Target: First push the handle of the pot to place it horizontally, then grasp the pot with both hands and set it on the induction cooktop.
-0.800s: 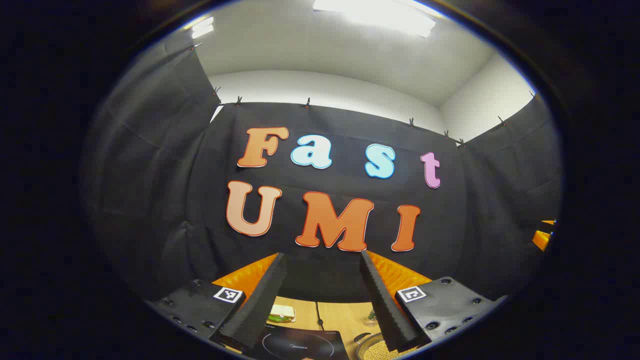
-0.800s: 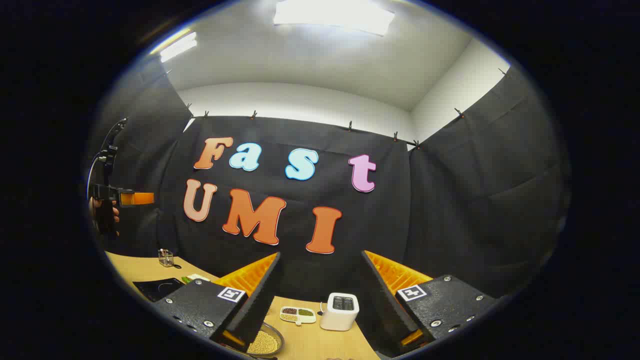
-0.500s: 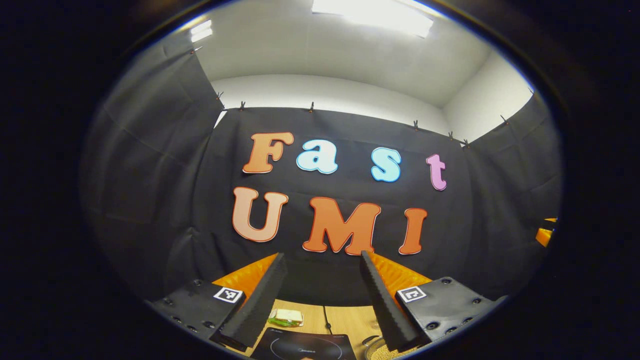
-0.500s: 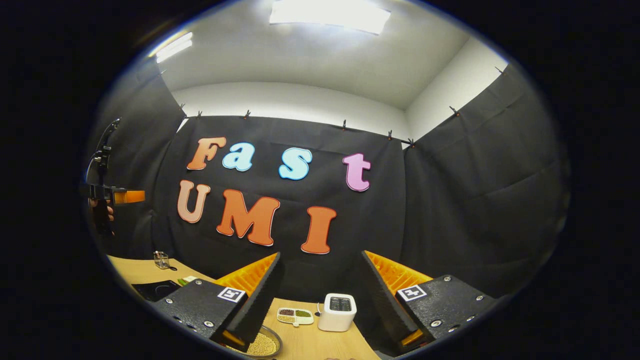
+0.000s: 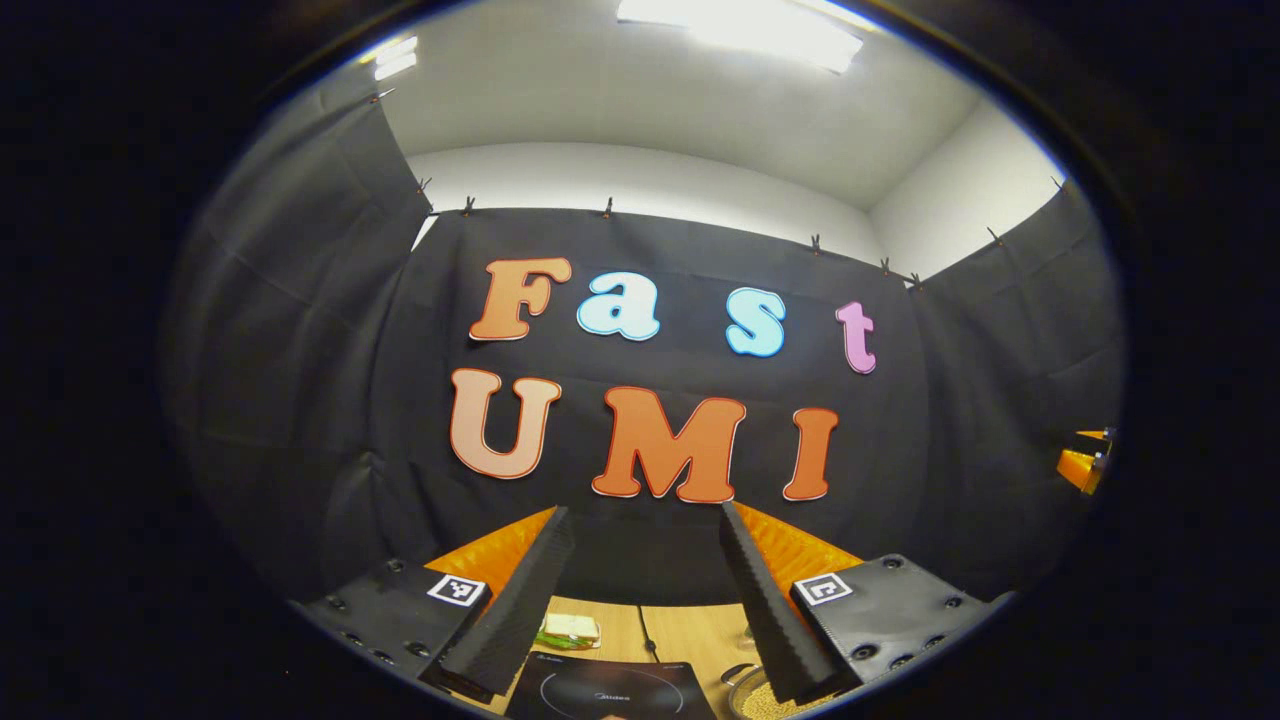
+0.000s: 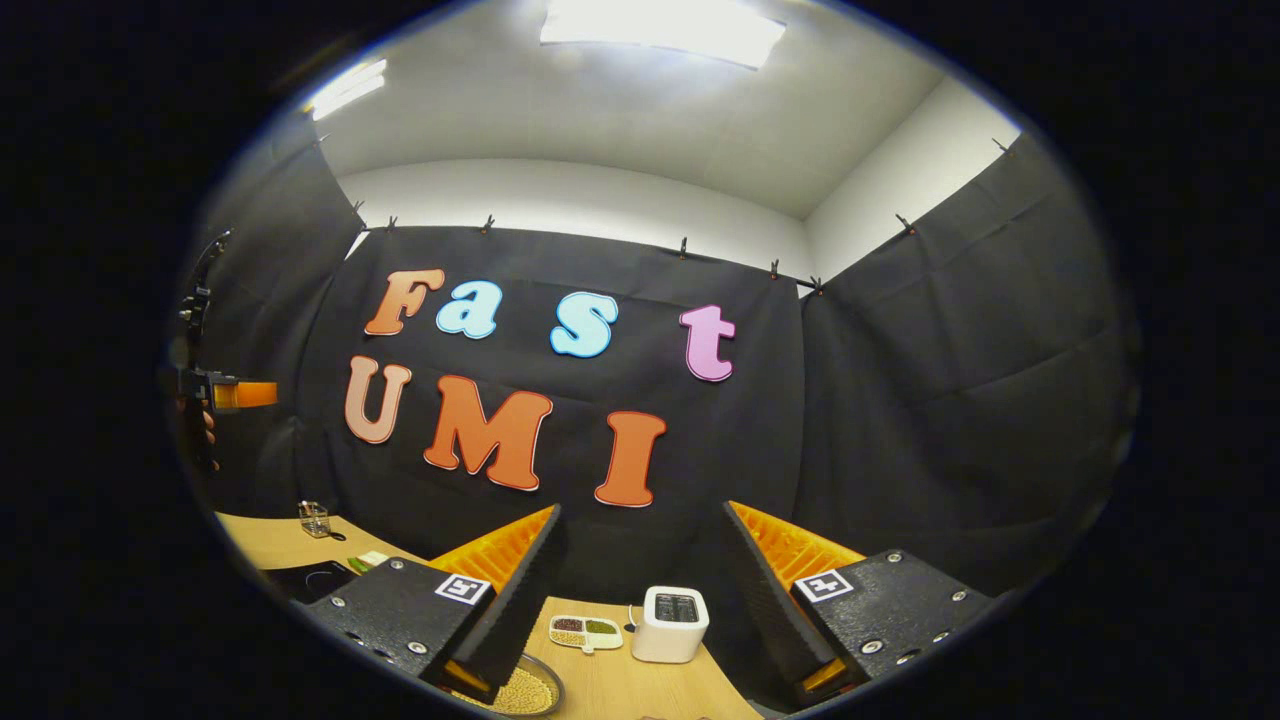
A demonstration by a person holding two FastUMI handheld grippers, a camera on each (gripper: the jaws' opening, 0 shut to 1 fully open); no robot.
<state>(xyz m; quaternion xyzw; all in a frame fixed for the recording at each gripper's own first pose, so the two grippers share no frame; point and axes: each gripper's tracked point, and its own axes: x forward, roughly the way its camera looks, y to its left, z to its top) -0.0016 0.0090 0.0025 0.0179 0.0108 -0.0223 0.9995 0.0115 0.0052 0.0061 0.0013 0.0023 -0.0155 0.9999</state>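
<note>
The pot [image 5: 752,698] sits at about 5 o'clock in the left gripper view, where a curved metal rim with pale grains inside peeks out beside the right-hand finger; in the right gripper view a like rim with grains lies at 7 o'clock, just past the left-hand finger. Its handle is hard to make out: a thin dark loop near the rim may be it, but whether it stands up or lies flat cannot be told. The cooktop [image 5: 612,688] lies at 6 o'clock in the left gripper view, a dark slab with a ring on it, just beside the pot and with nothing on the part that shows. By this, the task looks barely begun: the pot is not on the cooktop, and neither tool touches it. The left gripper [image 5: 640,600] is held high above the table [image 5: 690,640] with its fingers spread wide and nothing between them; the right gripper [image 6: 640,600] is likewise spread and holds nothing. In the right gripper view the other tool shows far off at 9 o'clock with a hand around its grip. Also on the table are a white toaster [image 6: 671,623], a small divided dish [image 6: 586,631], a clear box [image 6: 314,519] and a sandwich [image 5: 570,630]. Both cameras point mostly at the wall, so the near part of the table is cut off.
</note>
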